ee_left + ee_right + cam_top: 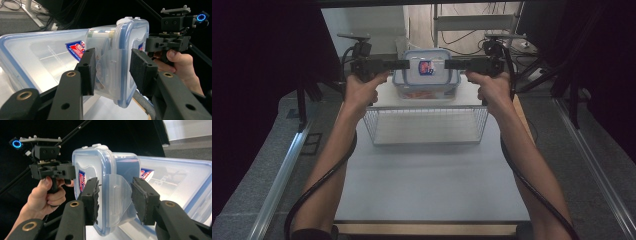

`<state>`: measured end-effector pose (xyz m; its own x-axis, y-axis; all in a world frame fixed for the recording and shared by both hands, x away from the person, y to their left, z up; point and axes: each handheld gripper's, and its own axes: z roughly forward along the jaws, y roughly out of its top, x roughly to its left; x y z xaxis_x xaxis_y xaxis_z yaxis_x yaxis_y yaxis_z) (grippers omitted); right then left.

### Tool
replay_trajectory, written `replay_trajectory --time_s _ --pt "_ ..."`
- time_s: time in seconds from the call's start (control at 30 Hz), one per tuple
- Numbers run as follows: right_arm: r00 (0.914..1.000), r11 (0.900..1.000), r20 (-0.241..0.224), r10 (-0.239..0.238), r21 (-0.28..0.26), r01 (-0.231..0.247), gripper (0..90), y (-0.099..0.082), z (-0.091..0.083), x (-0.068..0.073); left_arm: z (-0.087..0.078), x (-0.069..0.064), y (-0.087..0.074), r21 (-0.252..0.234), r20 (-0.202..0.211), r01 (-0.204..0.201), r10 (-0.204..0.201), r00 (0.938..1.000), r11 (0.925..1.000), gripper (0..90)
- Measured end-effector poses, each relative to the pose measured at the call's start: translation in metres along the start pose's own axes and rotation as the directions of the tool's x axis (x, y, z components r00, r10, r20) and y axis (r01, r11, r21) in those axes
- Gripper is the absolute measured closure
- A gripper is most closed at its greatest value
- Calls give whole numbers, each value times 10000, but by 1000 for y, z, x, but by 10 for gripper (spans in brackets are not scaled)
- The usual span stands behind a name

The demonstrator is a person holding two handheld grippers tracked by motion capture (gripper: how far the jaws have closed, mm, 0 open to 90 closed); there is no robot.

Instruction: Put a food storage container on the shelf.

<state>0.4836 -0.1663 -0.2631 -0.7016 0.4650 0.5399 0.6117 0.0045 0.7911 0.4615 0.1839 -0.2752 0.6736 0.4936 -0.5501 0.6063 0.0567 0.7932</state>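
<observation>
A clear rectangular plastic food box with a blue-sealed snap lid [426, 75] sits at the far end of the pale, matte bench [427, 185], just behind a white wire-mesh basket [426, 125]. A red-and-blue label [426, 67] marks the glossy lid. The left claw [404, 64] meets the box's left end and the right claw [447, 64] its right end. In both gripper views, the black foam-padded jaws stand partly open on either side of a translucent, rounded lid latch [112, 68], pads apart from it, holding nothing.
</observation>
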Motion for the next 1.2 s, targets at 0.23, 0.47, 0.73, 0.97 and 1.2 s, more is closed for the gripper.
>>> replay_trajectory --time_s 0.23,0.47,0.73,0.97,1.2 --pt "9997 9998 92 209 27 -210 576 5 3 -6 5 8 2 -69 8 246 -246 9997 9997 572" --pt "9985 9984 -34 555 65 -555 573 5 7 -14 7 10 4 -130 -101 403 -405 9991 9991 568" --pt "9975 9999 705 54 110 -61 554 7 10 -12 10 8 2 -106 -831 73 -81 9965 9999 549" --pt "9922 9999 1241 -97 -35 102 515 6 16 -12 14 11 2 -201 -1178 162 -184 9929 9997 510" --pt "9888 9993 1454 -333 -110 353 490 5 18 -8 17 5 4 -168 -1604 -116 87 9870 9998 484"
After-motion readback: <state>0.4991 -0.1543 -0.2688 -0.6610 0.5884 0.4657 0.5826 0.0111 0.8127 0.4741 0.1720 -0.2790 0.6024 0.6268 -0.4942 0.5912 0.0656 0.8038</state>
